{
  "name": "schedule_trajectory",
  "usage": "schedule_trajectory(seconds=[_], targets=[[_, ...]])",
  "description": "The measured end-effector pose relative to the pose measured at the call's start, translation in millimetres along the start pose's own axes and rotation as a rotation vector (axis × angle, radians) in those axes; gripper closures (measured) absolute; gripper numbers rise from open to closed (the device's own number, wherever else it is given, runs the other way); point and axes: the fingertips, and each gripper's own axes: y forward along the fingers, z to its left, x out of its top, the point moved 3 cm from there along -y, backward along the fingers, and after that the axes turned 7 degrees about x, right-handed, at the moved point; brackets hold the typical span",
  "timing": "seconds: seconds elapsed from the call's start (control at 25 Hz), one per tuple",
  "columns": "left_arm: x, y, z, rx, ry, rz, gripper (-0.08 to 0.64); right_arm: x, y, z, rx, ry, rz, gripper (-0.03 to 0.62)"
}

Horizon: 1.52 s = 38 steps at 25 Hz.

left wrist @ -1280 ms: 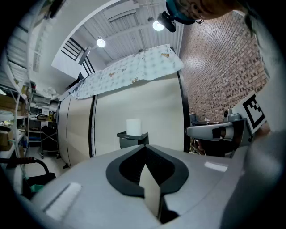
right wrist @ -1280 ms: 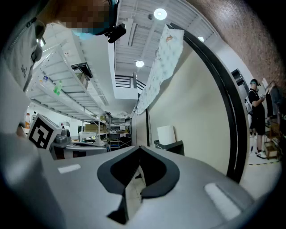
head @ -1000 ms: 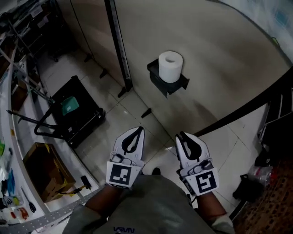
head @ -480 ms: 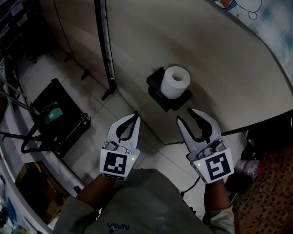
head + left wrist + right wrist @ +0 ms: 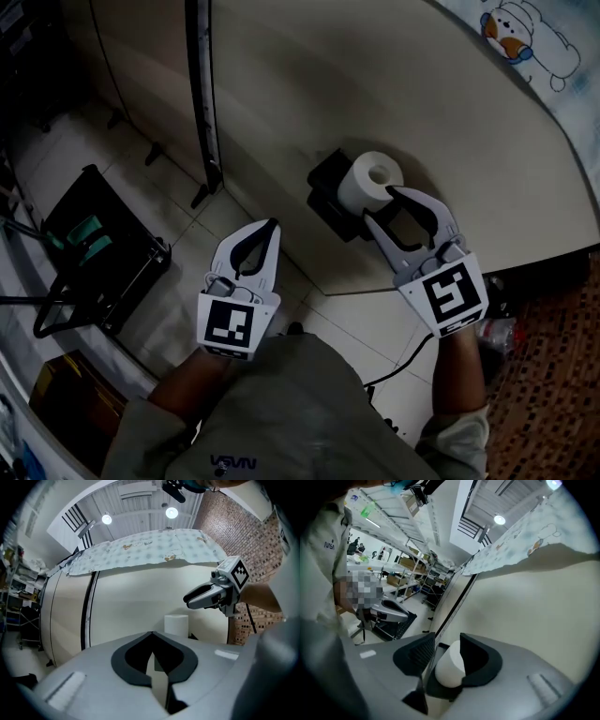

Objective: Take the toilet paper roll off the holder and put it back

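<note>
A white toilet paper roll (image 5: 368, 181) stands upright on a black holder (image 5: 325, 194) fixed to the curved beige wall. My right gripper (image 5: 378, 204) has its tips right at the roll's near side. Its jaws have just been opening and now stand wide. In the right gripper view the roll (image 5: 450, 667) shows in the gap of the right gripper (image 5: 447, 640), and the pads do not press on it. My left gripper (image 5: 271, 225) hangs shut and empty to the left of the holder, apart from it. In the left gripper view the roll (image 5: 176, 624) stands beyond the closed tips of the left gripper (image 5: 151, 634).
A black vertical strip (image 5: 199, 94) runs down the wall left of the holder. On the tiled floor at the left stands a black cart (image 5: 94, 246). A patterned cloth (image 5: 525, 42) lies over the wall's top at the right. Brick-patterned ground (image 5: 553, 375) shows at the lower right.
Both grippers have moved forward towards the wall. The right gripper went from shut to wide open and its tips came up to the roll. The left gripper stayed shut.
</note>
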Motion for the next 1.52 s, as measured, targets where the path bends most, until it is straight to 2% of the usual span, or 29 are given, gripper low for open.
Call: schedule_trajectory(seconds=[0.12,0.28,0.88,1.24,1.52], targets=[[-1,8,2,0.014,-0.012,0.004,0.555,-6,12,-6,0.056,-0.073,0.08,0.428],[-1,21,-4,0.03,-0.019,0.005,0.557,-14,21,-13,0.118,-0.125,0.159,0.43],[-5,41,-16,0.072,-0.064,0.017,0.557,-39,40,-23,0.328,-0.235,0.39,0.413],[-4,42,-15,0.064,-0.078,0.015,0.557,-49,49,-20,0.378,-0.285,0.519,0.422],[-6,39,-15,0.06,-0.083,0.021,0.555,-51,50,-20,0.395,-0.294,0.553,0.428]])
